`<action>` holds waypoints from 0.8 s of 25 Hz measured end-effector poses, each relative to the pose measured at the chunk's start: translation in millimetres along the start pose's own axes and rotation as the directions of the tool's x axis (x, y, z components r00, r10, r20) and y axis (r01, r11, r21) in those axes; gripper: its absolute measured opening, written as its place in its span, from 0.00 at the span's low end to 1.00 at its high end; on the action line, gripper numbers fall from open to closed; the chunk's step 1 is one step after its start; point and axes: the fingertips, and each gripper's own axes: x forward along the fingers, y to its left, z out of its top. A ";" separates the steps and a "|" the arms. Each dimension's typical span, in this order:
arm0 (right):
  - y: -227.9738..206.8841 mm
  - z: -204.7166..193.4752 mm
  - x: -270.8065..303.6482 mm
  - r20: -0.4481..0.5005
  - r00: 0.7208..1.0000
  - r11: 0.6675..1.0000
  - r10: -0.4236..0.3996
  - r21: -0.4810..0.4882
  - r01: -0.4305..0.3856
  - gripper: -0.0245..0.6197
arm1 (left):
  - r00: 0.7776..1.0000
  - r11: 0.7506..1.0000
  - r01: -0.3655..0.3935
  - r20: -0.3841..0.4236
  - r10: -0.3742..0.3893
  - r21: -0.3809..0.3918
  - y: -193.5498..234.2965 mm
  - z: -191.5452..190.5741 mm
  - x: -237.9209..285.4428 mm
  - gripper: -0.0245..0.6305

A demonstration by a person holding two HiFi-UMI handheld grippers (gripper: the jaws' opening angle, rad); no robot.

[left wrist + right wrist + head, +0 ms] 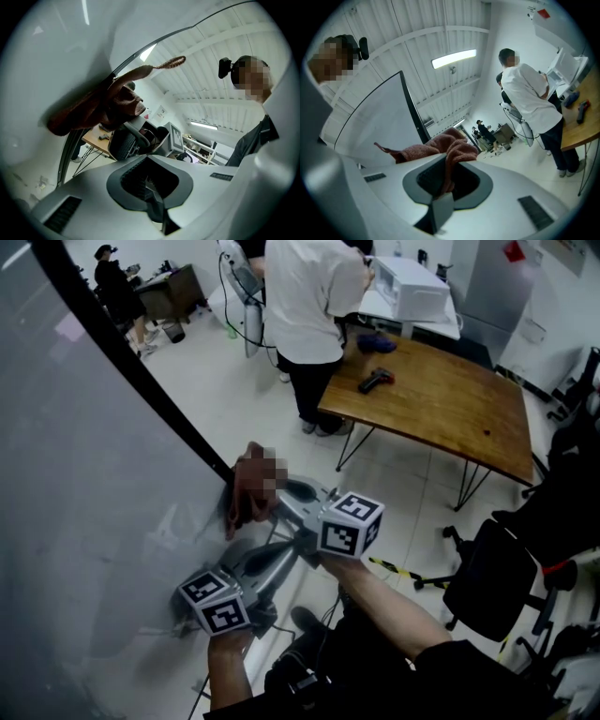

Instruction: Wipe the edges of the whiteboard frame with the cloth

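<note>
Jaws of the right gripper (442, 187) clamp the cloth (440, 147) at the whiteboard's black frame edge (141, 381). The left gripper (151, 190) is closed and empty, with open floor (244, 409) beside.

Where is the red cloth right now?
The red cloth is pinched in the right gripper. It lies against the lower end of the black whiteboard frame, near the middle of the head view.

Dark tool (376, 380) on wooden table (459, 413)

Wooden table (441, 404), black office chair (497, 582), standing person (309, 306).
</note>
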 end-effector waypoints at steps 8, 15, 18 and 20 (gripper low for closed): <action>-33.6 -41.2 -10.9 -0.055 0.998 0.997 -0.036 0.065 0.040 0.10 | 1.000 1.000 -0.002 -0.013 0.001 -0.028 6.2 -14.4 4.1 0.02; -47.5 -55.9 -13.2 -0.096 0.995 0.996 -0.027 0.083 0.035 0.10 | 1.000 0.997 -0.003 -0.014 0.002 -0.080 11.8 -24.0 7.9 0.02; -51.3 -64.2 -15.3 -0.109 0.994 0.995 -0.024 0.089 0.034 0.10 | 1.000 0.995 -0.012 -0.014 0.010 -0.099 14.7 -29.4 8.0 0.02; -57.0 -71.4 -16.6 -0.122 0.992 0.995 -0.029 0.095 0.041 0.10 | 1.000 0.993 -0.018 -0.014 0.017 -0.113 17.5 -32.1 8.5 0.02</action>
